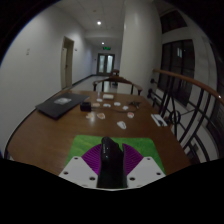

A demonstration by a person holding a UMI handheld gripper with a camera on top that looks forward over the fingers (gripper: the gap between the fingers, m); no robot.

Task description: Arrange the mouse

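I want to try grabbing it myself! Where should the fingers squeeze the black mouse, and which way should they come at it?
Squeeze the mouse on its two long sides, around the middle. It lies lengthwise between the open gripper's fingers, pointing away across the wooden table, so its narrow width already fits the gap. Probably best to come from behind, straight along its length, then close on it.

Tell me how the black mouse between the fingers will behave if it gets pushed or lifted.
The mouse looks like a rigid, rounded shell, so it should probably keep its shape under the fingers. It sits low and flat on the green mat, so it would likely slide rather than tip or roll. Its smooth, curved sides may let it slip from a loose hold by the gripper.
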